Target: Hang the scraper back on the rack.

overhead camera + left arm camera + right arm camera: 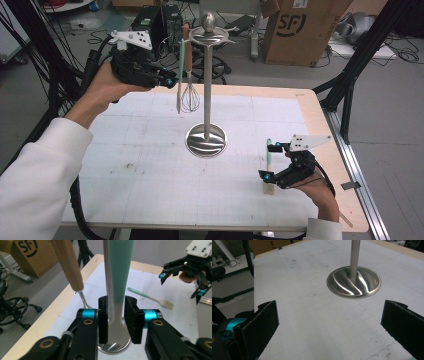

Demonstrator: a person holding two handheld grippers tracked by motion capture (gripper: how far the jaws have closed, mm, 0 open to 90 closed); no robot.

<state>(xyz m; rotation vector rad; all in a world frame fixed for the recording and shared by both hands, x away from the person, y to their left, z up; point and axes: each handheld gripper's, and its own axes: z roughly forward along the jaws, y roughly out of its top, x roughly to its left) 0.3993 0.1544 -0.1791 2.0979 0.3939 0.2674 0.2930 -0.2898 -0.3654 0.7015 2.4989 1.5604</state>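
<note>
Your left tool (pixel 117 322) brackets the hanging green-handled utensil (pixel 119 272), jaws slightly apart; your right tool (pixel 272 161) is wide open above the table (pixel 150 165).

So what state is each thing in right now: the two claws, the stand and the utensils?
Left claw: around the teal-handled utensil; whether it squeezes is unclear.
Right claw: open, nothing between.
Teal-handled utensil: hanging upright at the stand.
Whisk: hanging beside it, untouched.
Stand: upright on the table.
Spatula: lying flat on the table, not held.
</note>
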